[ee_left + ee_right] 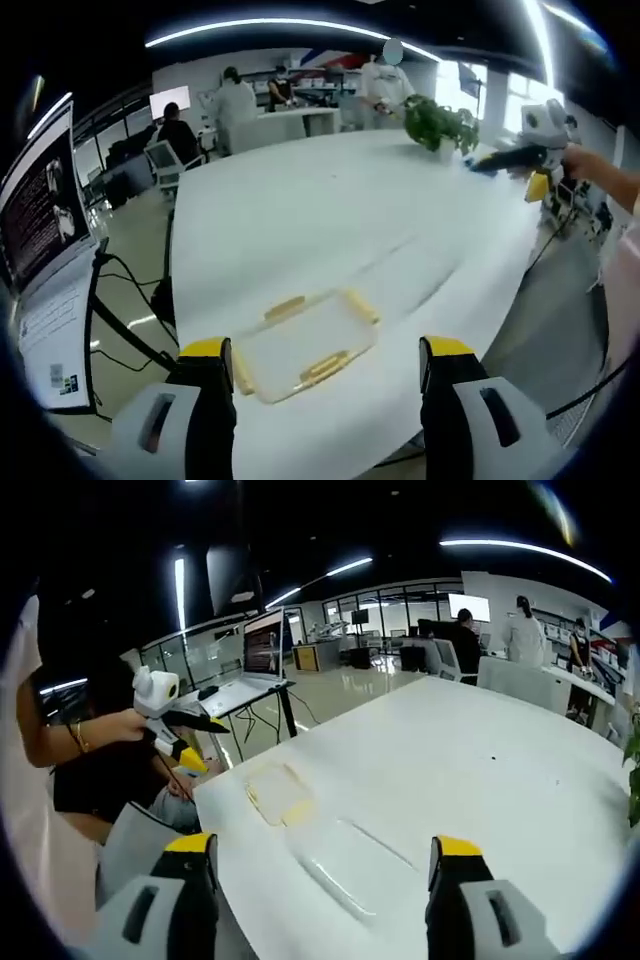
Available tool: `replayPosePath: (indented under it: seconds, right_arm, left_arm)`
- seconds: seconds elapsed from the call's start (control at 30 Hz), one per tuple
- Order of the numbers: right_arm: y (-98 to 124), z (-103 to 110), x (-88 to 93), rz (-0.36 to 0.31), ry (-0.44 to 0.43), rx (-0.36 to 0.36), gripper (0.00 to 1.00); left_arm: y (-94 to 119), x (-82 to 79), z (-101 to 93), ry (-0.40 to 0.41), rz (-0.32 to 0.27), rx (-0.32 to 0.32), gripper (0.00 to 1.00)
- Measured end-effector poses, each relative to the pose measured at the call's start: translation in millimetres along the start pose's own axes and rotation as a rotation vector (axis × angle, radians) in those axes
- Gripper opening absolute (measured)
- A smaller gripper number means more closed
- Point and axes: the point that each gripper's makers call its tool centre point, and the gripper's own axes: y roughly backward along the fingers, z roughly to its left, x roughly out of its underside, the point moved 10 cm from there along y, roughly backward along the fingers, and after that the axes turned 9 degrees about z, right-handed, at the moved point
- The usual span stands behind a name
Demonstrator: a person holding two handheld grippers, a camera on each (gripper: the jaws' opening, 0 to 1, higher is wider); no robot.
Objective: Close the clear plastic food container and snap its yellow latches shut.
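The clear plastic food container (300, 345) with yellow latches (325, 367) lies flat on the white table (330, 220), near its front edge. My left gripper (327, 350) hovers just short of it, its yellow-tipped jaws wide apart and open with nothing between them. In the right gripper view the container (272, 788) sits at the table's left corner. My right gripper (322, 847) is open and empty, well back from it. Each gripper shows in the other's view, hand-held: the right gripper (520, 155) and the left gripper (175, 720). I cannot tell whether the latches are snapped.
A potted plant (440, 122) stands at the table's far end. A screen (40, 210) and cables stand off the table's left side, and a laptop on a stand (262, 645) is beyond the corner. People work at far desks (235, 100). A faint crease (345, 865) runs across the table.
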Motion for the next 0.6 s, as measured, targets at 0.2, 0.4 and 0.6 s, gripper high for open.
replayPosePath:
  seconds: [0.2, 0.4, 0.6]
  right_arm:
    - [-27.3, 6.2, -16.2, 0.025, 0.062, -0.042, 0.87]
    - [-49.6, 10.9, -22.5, 0.049, 0.093, -0.086, 0.87]
    - [-75.1, 24.6, -34.1, 0.162, 0.288, -0.088, 0.86]
  left_arm:
    - [-8.8, -1.9, 11.3, -0.080, 0.042, 0.015, 0.74]
    - [-22.8, 4.9, 28.3, -0.163, 0.117, 0.039, 0.74]
    - [-29.6, 3.9, 39.6, -0.250, 0.178, 0.054, 0.74]
